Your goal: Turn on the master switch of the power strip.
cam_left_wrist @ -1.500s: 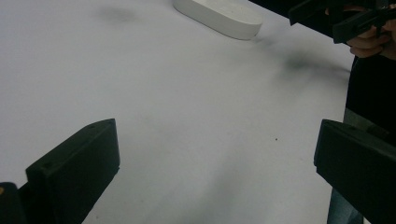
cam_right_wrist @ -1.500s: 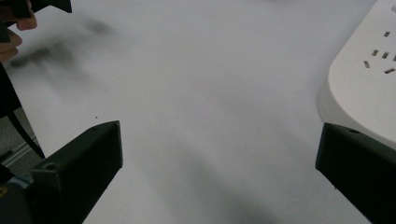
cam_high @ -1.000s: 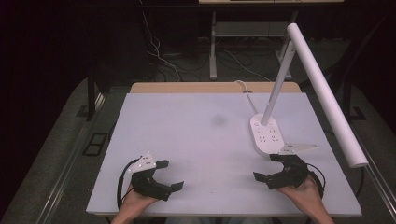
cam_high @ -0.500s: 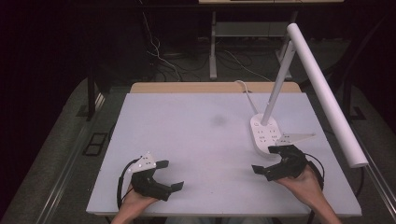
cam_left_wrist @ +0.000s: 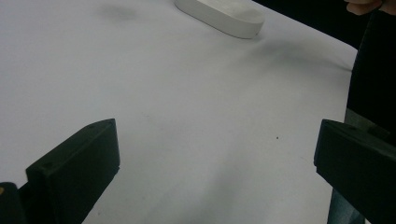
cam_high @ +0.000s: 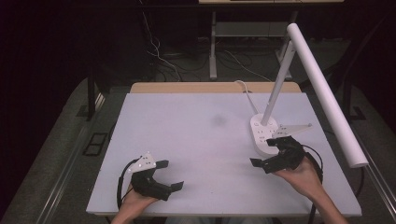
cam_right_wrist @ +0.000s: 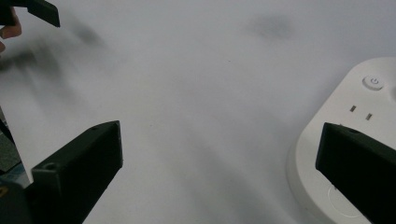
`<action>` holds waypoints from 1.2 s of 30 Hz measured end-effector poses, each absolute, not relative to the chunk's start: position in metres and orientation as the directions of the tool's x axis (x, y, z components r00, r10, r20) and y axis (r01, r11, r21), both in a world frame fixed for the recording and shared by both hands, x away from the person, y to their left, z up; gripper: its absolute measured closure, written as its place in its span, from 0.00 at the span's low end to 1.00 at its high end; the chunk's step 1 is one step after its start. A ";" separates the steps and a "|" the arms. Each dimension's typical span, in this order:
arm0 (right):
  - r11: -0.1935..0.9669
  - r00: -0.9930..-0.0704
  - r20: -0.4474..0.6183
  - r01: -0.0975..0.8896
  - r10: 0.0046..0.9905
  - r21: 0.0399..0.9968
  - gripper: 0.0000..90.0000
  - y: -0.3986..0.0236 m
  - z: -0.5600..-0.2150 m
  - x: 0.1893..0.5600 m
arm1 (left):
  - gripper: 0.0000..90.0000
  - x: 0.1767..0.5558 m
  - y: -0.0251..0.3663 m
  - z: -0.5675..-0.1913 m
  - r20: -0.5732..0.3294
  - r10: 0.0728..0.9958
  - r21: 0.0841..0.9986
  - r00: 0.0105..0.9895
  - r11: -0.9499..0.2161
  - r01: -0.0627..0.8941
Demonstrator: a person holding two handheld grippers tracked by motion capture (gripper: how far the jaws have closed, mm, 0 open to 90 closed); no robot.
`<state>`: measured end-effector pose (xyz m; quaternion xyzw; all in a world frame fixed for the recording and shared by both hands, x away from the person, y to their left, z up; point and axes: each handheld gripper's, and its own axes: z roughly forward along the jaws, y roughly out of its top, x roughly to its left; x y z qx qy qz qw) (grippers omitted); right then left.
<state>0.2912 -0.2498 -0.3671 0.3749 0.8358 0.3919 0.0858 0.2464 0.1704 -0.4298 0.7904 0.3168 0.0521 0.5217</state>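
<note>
Near the table's (cam_high: 205,112) right edge, the stiff, top-heavy lamp base (cam_high: 262,135) was approached by the spread-jawed right gripper (cam_high: 270,151), best gripped low.

- My right gripper (cam_high: 266,151) and my left gripper (cam_high: 169,174) have matt black plastic jaws, smooth-faced with small dimples.
- The lamp base (cam_right_wrist: 345,140) looks like smooth white plastic with a soft satin sheen.
- The table (cam_high: 196,140) top is a smooth, matt pale surface.
- A bare wood-coloured edge (cam_high: 187,87) shows behind it.
</note>
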 end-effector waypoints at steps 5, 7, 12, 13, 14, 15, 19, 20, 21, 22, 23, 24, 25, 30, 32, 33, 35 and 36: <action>0.426 -0.708 0.138 0.555 0.692 0.714 0.00 -0.247 -0.361 0.298 | 0.00 0.247 0.171 -0.430 -0.245 0.555 0.859 0.795 -0.256 0.444; 0.433 -0.713 0.134 0.551 0.688 0.714 0.00 -0.246 -0.358 0.301 | 0.00 0.247 0.171 -0.430 -0.244 0.554 0.859 0.796 -0.258 0.443; 0.448 -0.714 0.111 0.543 0.691 0.710 0.00 -0.242 -0.351 0.310 | 0.00 0.247 0.171 -0.430 -0.246 0.558 0.859 0.793 -0.254 0.445; 0.449 -0.713 0.107 0.543 0.693 0.710 0.00 -0.241 -0.351 0.311 | 0.00 0.247 0.171 -0.430 -0.245 0.558 0.859 0.793 -0.254 0.444; 0.449 -0.713 0.107 0.543 0.693 0.710 0.00 -0.241 -0.351 0.311 | 0.00 0.247 0.171 -0.430 -0.246 0.558 0.859 0.792 -0.253 0.444; 0.452 -0.717 0.107 0.541 0.689 0.709 0.00 -0.241 -0.351 0.313 | 0.00 0.247 0.171 -0.430 -0.246 0.557 0.860 0.793 -0.252 0.443; 0.466 -0.715 0.094 0.543 0.692 0.699 0.00 -0.238 -0.350 0.320 | 0.00 0.246 0.171 -0.430 -0.248 0.557 0.858 0.793 -0.253 0.446; 0.467 -0.715 0.094 0.545 0.693 0.696 0.00 -0.237 -0.350 0.322 | 0.00 0.246 0.171 -0.430 -0.247 0.556 0.858 0.794 -0.256 0.446; 0.467 -0.715 0.094 0.545 0.693 0.696 0.00 -0.237 -0.350 0.322 | 0.00 0.246 0.171 -0.430 -0.247 0.556 0.857 0.794 -0.257 0.446; 0.474 -0.715 0.088 0.544 0.693 0.692 0.00 -0.237 -0.351 0.324 | 0.00 0.246 0.171 -0.430 -0.247 0.555 0.857 0.794 -0.257 0.446; 0.476 -0.715 0.087 0.546 0.694 0.689 0.00 -0.237 -0.351 0.326 | 0.00 0.246 0.171 -0.430 -0.247 0.556 0.857 0.793 -0.256 0.447; 0.484 -0.714 0.080 0.549 0.696 0.681 0.00 -0.236 -0.351 0.330 | 0.00 0.246 0.171 -0.430 -0.247 0.556 0.857 0.793 -0.256 0.447; 0.483 -0.709 0.084 0.557 0.700 0.676 0.00 -0.236 -0.351 0.331 | 0.00 0.246 0.171 -0.430 -0.247 0.556 0.857 0.794 -0.257 0.447; 0.493 -0.707 0.076 0.563 0.704 0.663 0.00 -0.235 -0.351 0.337 | 0.00 0.246 0.171 -0.430 -0.252 0.555 0.858 0.793 -0.250 0.448; 0.502 -0.708 0.070 0.563 0.702 0.656 0.00 -0.234 -0.352 0.340 | 0.00 0.247 0.171 -0.430 -0.251 0.555 0.858 0.793 -0.251 0.447; 0.506 -0.709 0.069 0.565 0.702 0.652 0.00 -0.234 -0.352 0.341 | 0.00 0.247 0.171 -0.430 -0.252 0.555 0.857 0.793 -0.252 0.449; 0.517 -0.710 0.062 0.567 0.701 0.641 0.00 -0.233 -0.352 0.344 | 0.00 0.247 0.171 -0.430 -0.252 0.555 0.857 0.793 -0.253 0.449; 0.522 -0.711 0.058 0.566 0.701 0.638 0.00 -0.232 -0.352 0.345 | 0.00 0.247 0.171 -0.430 -0.251 0.554 0.856 0.794 -0.256 0.449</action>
